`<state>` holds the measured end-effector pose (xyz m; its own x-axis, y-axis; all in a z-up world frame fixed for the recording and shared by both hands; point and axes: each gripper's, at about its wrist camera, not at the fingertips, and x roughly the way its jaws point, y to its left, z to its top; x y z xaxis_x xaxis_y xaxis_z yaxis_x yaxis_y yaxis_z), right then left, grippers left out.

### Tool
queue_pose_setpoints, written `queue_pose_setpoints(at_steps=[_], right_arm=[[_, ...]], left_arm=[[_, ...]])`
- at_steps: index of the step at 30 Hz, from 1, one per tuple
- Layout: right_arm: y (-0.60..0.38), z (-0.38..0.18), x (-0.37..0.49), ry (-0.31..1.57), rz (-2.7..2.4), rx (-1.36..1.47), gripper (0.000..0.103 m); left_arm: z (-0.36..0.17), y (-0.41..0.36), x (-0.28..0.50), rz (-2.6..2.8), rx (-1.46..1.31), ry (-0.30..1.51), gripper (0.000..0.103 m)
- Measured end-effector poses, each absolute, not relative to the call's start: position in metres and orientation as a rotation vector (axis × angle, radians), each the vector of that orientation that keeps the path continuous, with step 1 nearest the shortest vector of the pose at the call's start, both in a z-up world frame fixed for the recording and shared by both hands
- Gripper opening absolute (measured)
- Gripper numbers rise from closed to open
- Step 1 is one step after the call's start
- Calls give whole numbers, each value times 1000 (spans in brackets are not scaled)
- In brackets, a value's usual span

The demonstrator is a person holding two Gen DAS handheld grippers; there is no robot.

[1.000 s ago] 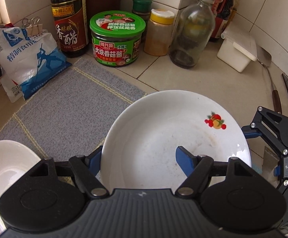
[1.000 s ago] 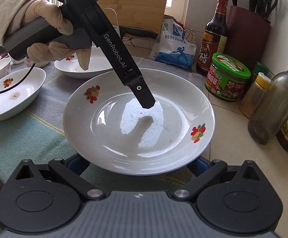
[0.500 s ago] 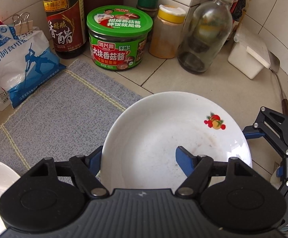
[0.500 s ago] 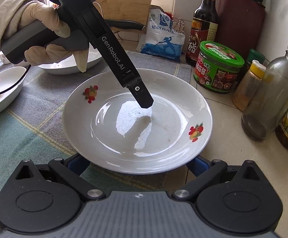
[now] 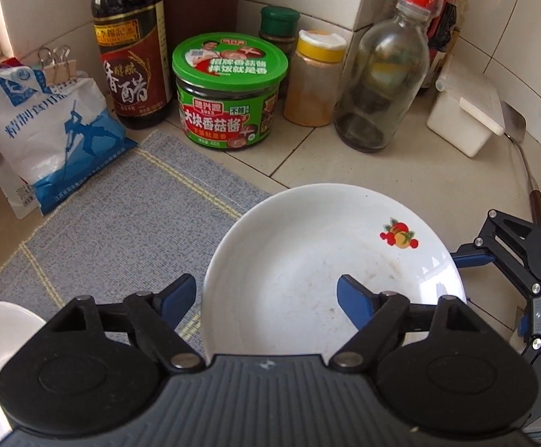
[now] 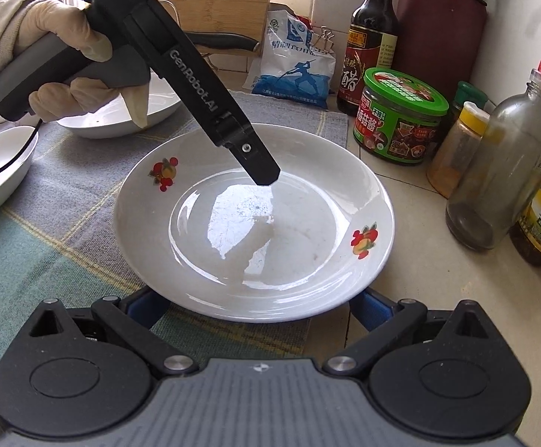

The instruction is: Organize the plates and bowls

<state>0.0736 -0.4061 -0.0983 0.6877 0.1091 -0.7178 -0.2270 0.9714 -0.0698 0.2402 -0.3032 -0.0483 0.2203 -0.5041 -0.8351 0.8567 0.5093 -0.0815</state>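
The left gripper (image 5: 266, 298) is straddling the rim of the white plate (image 6: 255, 223), fingers spread, one inside and one outside; the right gripper (image 6: 255, 307) is sitting wide open beside it. The plate is lying half on the grey mat (image 5: 121, 216). Next: pinching, then lifting toward the bowl (image 6: 121, 119).

The left hand-held gripper (image 6: 259, 171) carries "GenRobot.AI" in white along its arm. The green-lidded jar (image 5: 228, 97) reads "大块香菇酱" with "1913" on its label. The dark vinegar bottle (image 5: 130, 56) shows "香醋". The white-and-blue salt bag (image 5: 47, 130) reads "精制食用盐".
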Motion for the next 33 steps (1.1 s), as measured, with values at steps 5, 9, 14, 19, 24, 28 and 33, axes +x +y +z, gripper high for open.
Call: queue_pose_setpoints(at_steps=[5, 9, 14, 19, 24, 28, 33], right_arm=[[-400, -92, 62, 791, 131, -125, 103], [-391, -84, 48, 775, 105, -105, 103], [-366, -76, 32, 739, 97, -120, 103], [-342, -72, 18, 707, 110, -118, 103], [-318, -71, 11, 695, 117, -99, 103], [-296, -71, 4, 681, 139, -94, 103], [-264, -75, -3, 693, 185, -111, 103]], left_arm=[[-22, -279, 224, -945, 440, 860, 88], [-2, -249, 200, -884, 431, 786, 90], [8, -210, 171, -815, 390, 755, 91], [5, -167, 143, -750, 342, 773, 91], [-4, -125, 118, -674, 299, 786, 91], [-10, -95, 103, -618, 254, 808, 91], [-13, -61, 86, -555, 208, 815, 91]])
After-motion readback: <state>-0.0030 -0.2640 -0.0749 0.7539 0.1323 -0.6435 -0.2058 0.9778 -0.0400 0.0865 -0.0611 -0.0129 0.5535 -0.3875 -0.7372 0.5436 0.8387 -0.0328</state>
